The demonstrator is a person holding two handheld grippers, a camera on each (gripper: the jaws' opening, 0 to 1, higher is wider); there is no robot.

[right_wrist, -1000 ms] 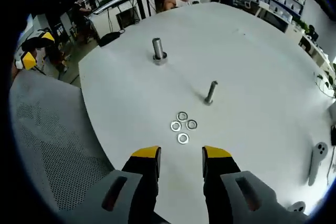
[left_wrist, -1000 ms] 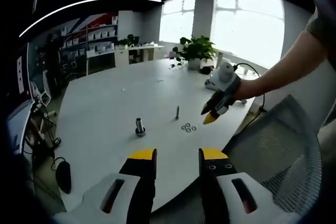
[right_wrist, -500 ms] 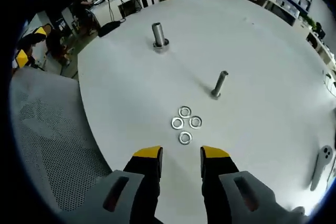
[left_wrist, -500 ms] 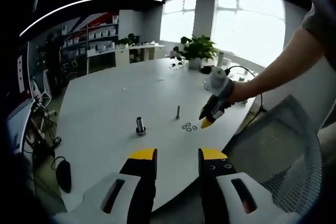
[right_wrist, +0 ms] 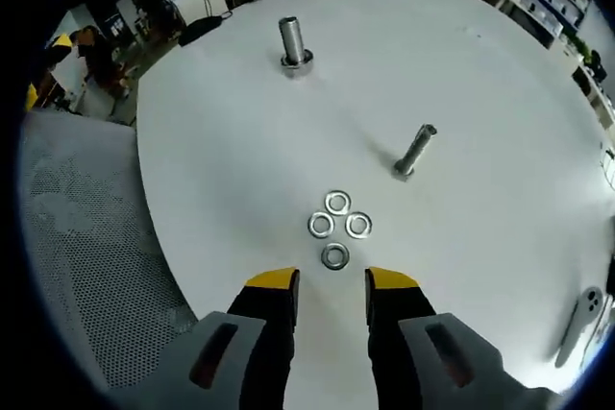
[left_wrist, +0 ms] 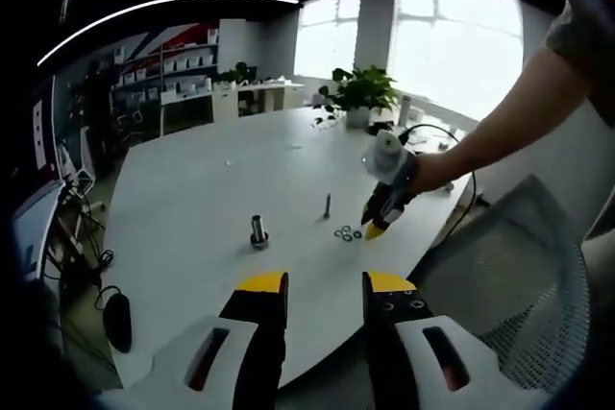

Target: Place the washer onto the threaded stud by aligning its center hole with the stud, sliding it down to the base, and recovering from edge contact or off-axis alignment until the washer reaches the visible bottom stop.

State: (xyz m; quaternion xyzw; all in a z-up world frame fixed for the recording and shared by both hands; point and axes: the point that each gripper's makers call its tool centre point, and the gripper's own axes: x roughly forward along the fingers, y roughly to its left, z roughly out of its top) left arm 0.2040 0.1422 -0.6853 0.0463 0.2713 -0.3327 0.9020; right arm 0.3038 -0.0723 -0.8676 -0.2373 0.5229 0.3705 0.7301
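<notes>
While four washers (right_wrist: 334,228) lie near the stud (right_wrist: 413,152), both hand-held grippers (right_wrist: 330,280) (left_wrist: 324,283) gape empty.

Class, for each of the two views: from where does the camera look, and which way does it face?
Left gripper view: rides the left hand-held gripper off the white round table's edge, facing the windows; the person's arm brings in the right hand-held gripper.
Right gripper view: rides the right hand-held gripper, looking down at four steel washers.
Shared: washers, thin threaded stud.
</notes>
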